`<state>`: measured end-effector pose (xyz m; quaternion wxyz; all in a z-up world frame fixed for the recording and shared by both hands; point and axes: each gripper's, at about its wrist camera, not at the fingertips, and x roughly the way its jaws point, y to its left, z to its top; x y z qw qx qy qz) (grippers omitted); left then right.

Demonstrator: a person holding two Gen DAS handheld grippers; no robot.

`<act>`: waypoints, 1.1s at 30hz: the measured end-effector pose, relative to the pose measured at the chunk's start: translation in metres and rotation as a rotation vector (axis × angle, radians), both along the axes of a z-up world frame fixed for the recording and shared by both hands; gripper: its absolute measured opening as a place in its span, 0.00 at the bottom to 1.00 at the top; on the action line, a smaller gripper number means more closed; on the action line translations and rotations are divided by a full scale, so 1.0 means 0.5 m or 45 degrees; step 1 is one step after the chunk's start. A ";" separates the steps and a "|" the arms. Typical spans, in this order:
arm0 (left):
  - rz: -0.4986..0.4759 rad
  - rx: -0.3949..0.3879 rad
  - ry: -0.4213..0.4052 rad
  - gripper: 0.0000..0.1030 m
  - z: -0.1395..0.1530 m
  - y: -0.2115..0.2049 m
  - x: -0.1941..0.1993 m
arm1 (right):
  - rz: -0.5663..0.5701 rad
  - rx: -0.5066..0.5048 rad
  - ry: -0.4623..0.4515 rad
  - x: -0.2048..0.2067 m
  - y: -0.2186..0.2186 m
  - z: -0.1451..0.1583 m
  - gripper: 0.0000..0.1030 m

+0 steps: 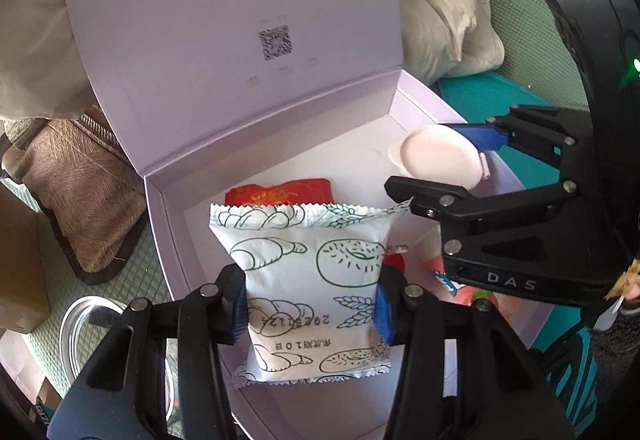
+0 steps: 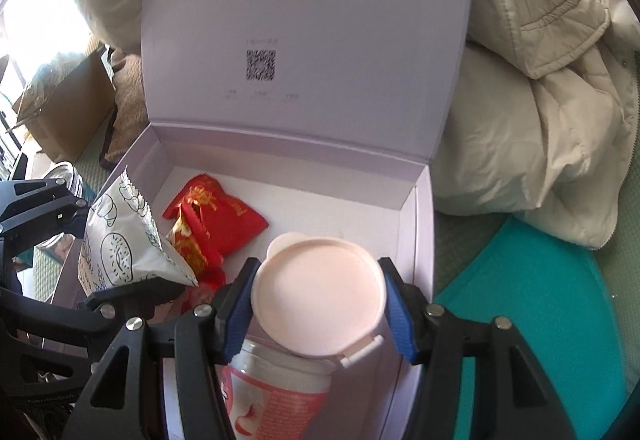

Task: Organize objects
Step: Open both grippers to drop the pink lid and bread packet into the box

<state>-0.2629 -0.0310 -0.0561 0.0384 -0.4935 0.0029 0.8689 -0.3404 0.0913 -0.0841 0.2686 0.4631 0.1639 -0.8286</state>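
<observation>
A pale lilac gift box (image 1: 176, 224) (image 2: 424, 224) lies open, its lid standing up behind. My left gripper (image 1: 310, 306) is shut on a white bread packet (image 1: 308, 280) printed with green pastry drawings, held over the box's near left part. My right gripper (image 2: 320, 304) is shut on a pink-lidded container (image 2: 320, 288) (image 1: 440, 155), above the box's right side. The bread packet (image 2: 120, 240) and left gripper show at the left edge of the right wrist view. A red snack pouch (image 2: 216, 215) (image 1: 280, 191) lies on the box floor behind the packet.
A cream padded jacket (image 2: 540, 99) (image 1: 444, 11) is heaped behind and right of the box. A teal mat (image 2: 532, 300) lies to the right. A round metal tin (image 1: 86, 336), a brown cushion (image 1: 80, 191) and a cardboard box (image 2: 60, 107) sit left.
</observation>
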 end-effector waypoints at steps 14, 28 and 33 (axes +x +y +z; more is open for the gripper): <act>0.025 0.033 -0.075 0.48 -0.014 -0.011 -0.013 | 0.024 0.011 -0.081 -0.030 -0.006 -0.016 0.58; 0.051 -0.014 -0.136 0.51 -0.020 0.001 -0.016 | -0.016 -0.040 -0.060 0.016 0.062 -0.009 0.59; 0.066 -0.038 -0.121 0.51 -0.014 0.008 -0.014 | -0.061 -0.055 -0.009 0.036 0.067 0.008 0.59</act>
